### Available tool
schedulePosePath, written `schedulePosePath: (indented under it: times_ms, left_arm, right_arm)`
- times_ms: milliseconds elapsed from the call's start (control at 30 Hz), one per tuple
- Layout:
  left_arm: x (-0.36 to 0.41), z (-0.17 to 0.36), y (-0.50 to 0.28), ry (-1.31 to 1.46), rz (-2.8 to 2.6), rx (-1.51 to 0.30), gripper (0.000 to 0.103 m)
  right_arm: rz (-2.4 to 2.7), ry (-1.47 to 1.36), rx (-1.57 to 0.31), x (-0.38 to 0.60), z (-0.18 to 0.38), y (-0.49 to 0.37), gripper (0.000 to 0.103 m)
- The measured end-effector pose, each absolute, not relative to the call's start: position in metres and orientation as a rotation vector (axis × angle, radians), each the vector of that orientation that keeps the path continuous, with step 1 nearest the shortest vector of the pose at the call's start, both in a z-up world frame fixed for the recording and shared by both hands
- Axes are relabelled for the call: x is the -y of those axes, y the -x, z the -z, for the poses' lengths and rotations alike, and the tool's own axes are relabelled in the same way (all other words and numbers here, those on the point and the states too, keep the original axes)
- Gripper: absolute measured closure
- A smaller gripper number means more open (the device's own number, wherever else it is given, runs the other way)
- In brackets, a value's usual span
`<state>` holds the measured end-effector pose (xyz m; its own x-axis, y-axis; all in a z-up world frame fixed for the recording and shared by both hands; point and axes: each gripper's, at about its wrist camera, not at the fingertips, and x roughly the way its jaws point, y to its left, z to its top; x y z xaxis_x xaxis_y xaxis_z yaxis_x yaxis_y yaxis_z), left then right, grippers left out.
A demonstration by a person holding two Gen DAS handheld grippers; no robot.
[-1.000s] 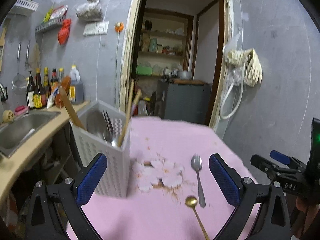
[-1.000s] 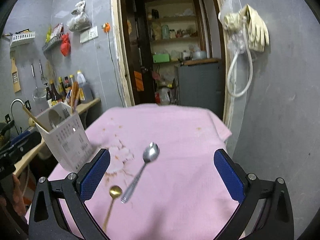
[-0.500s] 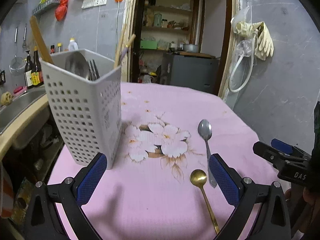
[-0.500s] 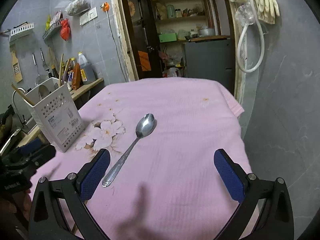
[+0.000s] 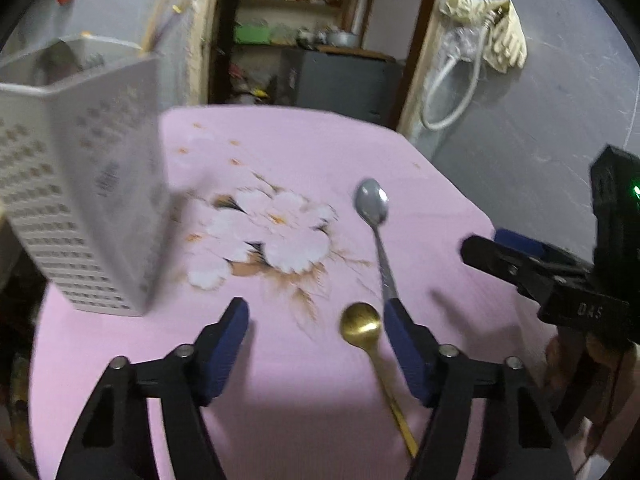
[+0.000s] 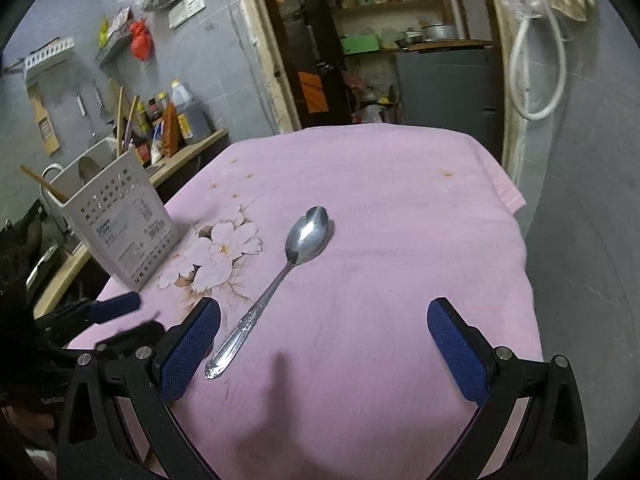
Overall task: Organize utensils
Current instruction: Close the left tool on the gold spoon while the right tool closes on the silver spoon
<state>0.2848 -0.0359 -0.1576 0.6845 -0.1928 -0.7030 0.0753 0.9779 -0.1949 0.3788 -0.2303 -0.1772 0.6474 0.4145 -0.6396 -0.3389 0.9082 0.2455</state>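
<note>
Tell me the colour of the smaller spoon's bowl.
Gold; the smaller spoon shows best in the left wrist view.

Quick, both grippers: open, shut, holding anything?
Left gripper: jaws closing, nothing held; the gold spoon lies between them, untouched.
Right gripper: open, empty, over the silver spoon.

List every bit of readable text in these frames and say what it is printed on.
"DAS": on the black body of the right gripper, seen in the left wrist view.
White label on the utensil holder: print and barcode too small to read.
Bottle labels on the counter: too small to read.
</note>
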Motion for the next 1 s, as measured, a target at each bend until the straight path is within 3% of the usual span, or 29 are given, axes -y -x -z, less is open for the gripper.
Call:
schedulePosePath:
  times_ms: [133,333,533,667,1000]
  left_arm:
    - [0.039,0.169,-0.296,0.190,0.243,-0.880,0.055]
    - [0.043,0.171,-0.298,0.195,0.266,-0.887,0.064]
    - [0.049,0.171,-0.302,0.150,0.241,-0.897,0.079]
    - [0.055,0.170,-0.306,0.107,0.240,-0.905,0.088]
    - [0.059,0.168,-0.308,0.078,0.225,-0.901,0.095]
  right_arm:
    - [-0.484,-0.107,-0.800,0.223,0.182,-0.395,0.004]
    - [-0.536,-0.155,-0.895,0.221,0.198,-0.419,0.026]
    - [-0.544,-0.177,-0.936,0.215,0.206,-0.432,0.034]
    - [-0.552,-0.182,-0.957,0.211,0.207,-0.444,0.054]
    - [-0.608,-0.136,-0.951,0.199,0.207,-0.472,0.066]
